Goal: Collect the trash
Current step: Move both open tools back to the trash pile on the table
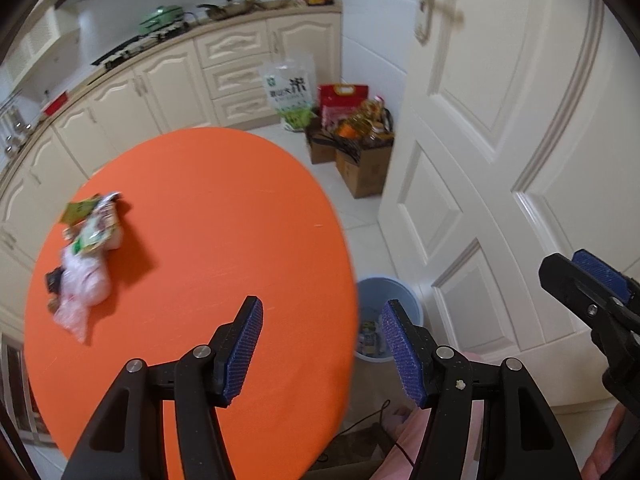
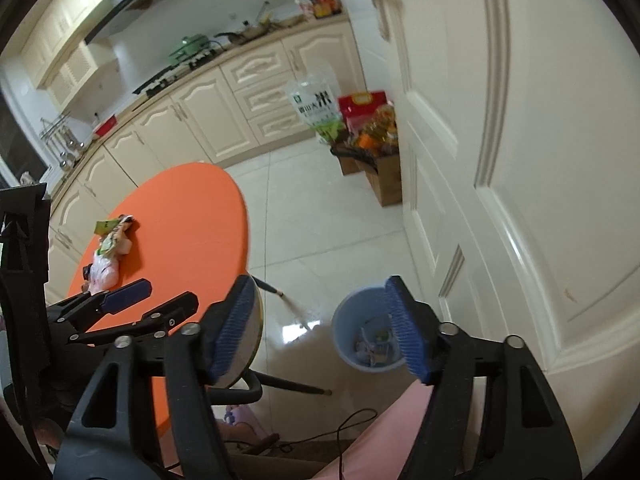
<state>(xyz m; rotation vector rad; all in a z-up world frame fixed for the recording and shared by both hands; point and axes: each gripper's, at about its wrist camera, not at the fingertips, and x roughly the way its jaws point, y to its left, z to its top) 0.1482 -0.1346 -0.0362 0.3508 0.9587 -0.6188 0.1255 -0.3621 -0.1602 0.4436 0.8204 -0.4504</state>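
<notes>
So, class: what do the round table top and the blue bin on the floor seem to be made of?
Table top: smooth matt orange surface, probably laminate or painted board; faint scratches show.
Blue bin: likely plastic; thin, evenly coloured wall with a slight sheen.

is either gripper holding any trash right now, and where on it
Nothing is held. The left gripper and the right gripper both stand open with nothing between their pads. The trash pile lies on the orange table.

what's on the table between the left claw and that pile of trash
Nothing: only bare orange table separates the left claw from the trash pile, seen in the left wrist view.
</notes>
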